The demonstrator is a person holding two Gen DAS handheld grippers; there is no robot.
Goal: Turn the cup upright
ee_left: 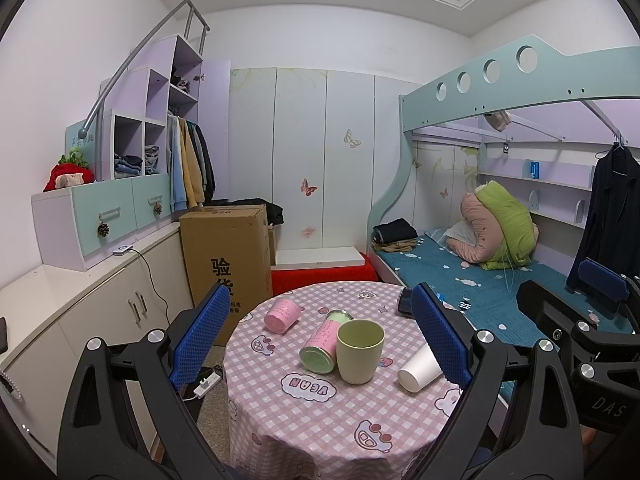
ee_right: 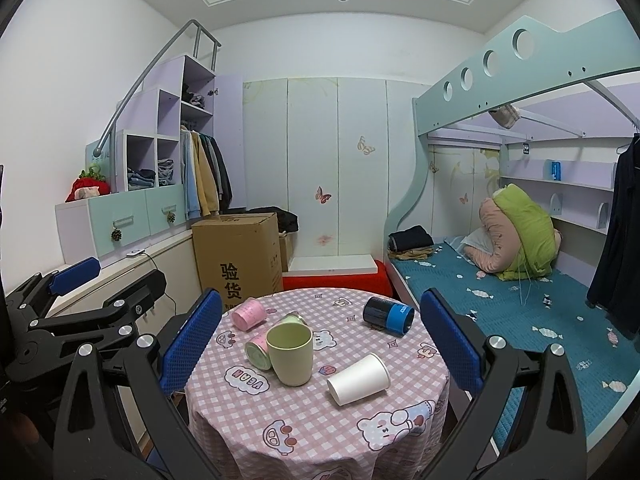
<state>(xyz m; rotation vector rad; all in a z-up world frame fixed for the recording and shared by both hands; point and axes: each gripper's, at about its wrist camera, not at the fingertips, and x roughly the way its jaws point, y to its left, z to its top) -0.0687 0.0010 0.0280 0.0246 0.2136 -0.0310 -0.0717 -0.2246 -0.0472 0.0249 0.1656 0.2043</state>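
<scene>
A round table with a pink checked cloth (ee_left: 304, 432) (ee_right: 304, 412) carries several cups. A pale green cup (ee_left: 359, 352) (ee_right: 289, 355) stands upright at the middle. A white paper cup (ee_left: 420, 370) (ee_right: 359, 373) lies on its side to its right. A pink cup (ee_left: 282, 315) (ee_right: 249, 313) lies on its side at the far left. A green and pink can (ee_left: 323, 345) (ee_right: 264, 346) lies against the green cup. A dark blue cup (ee_right: 389, 315) lies at the far right. My left gripper (ee_left: 320, 336) and right gripper (ee_right: 320, 340) are open, empty, above the table's near edge.
A cardboard box (ee_left: 226, 256) (ee_right: 238, 260) stands behind the table on the left beside white cabinets (ee_left: 100, 312). A bunk bed with a blue mattress (ee_right: 520, 304) runs along the right. A red stool (ee_left: 324, 272) sits behind the table. A power strip (ee_left: 206, 384) lies on the floor.
</scene>
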